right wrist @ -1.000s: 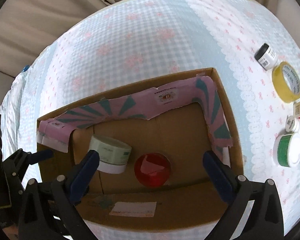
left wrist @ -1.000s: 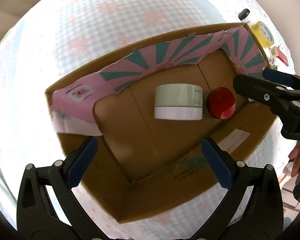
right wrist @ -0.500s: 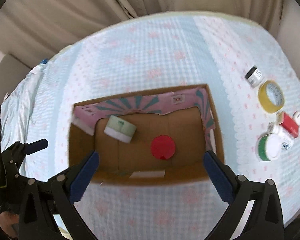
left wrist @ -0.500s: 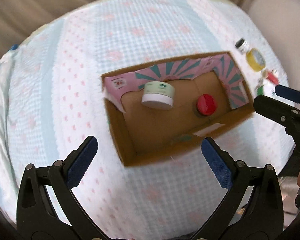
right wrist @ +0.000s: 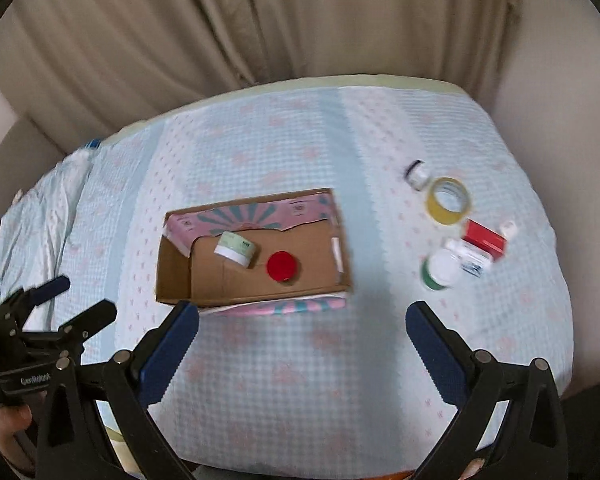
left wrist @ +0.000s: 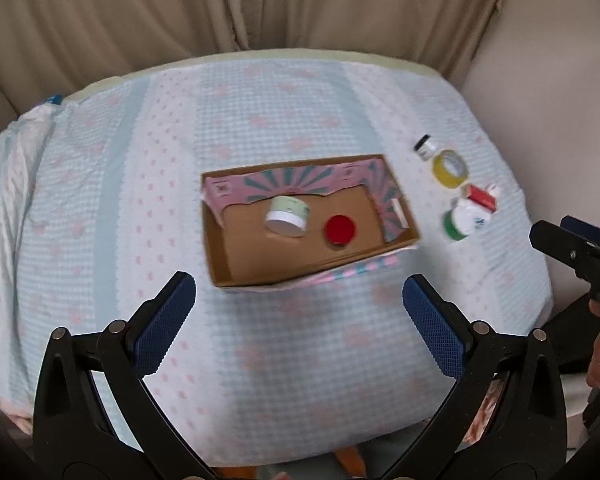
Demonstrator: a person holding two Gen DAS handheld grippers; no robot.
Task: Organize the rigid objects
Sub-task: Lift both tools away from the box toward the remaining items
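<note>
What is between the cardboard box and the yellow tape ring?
Only bare checked blue tablecloth lies between the brown cardboard box and the yellow tape ring, as the right wrist view shows.

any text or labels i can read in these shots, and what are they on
"GenRobot": white lettering on the black body of the left gripper, seen in the right wrist view.
Green print on the pale green jar in the cardboard box: too blurred to read.
Blue print on the small white box beside the green-and-white jar: too blurred to read.
Printed panels on the box's pink liner: too small to read.
</note>
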